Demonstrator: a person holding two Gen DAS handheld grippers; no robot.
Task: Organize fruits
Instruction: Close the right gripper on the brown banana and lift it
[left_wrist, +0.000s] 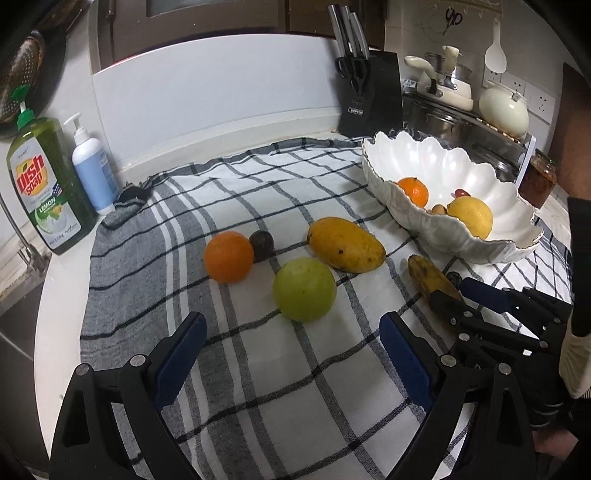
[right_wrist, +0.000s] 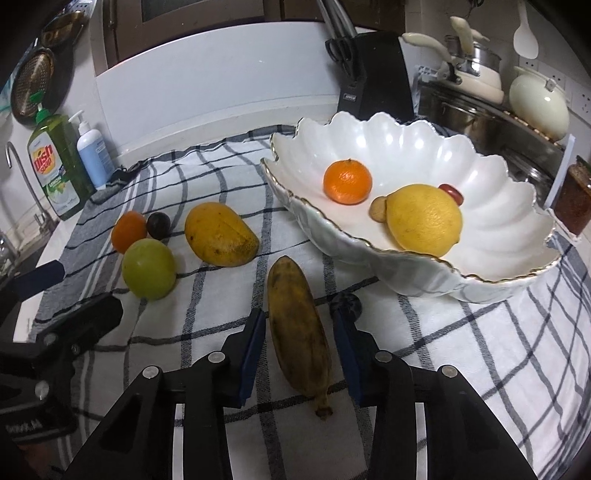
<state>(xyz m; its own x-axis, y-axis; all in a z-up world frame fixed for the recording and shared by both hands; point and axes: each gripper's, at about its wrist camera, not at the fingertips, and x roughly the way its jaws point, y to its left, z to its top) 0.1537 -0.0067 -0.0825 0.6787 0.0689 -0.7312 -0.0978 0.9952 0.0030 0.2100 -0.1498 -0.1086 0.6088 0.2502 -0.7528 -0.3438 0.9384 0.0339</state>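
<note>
My right tool (right_wrist: 299, 349) straddles the banana (right_wrist: 298, 332), its pads close on either side, with slim gaps showing, not yet pinching. My left tool (left_wrist: 293, 360) is spread wide and empty, just short of the green apple (left_wrist: 304, 289). Relative to the scalloped white bowl (right_wrist: 480, 284) on the checked cloth (right_wrist: 480, 369) over the desk: the banana lies just before it, the mango (right_wrist: 220, 234) to its left, the orange (right_wrist: 128, 230) and dark plum (right_wrist: 158, 225) farther left. Inside the bowl: a tangerine (right_wrist: 347, 181) and a lemon (right_wrist: 424, 220).
</note>
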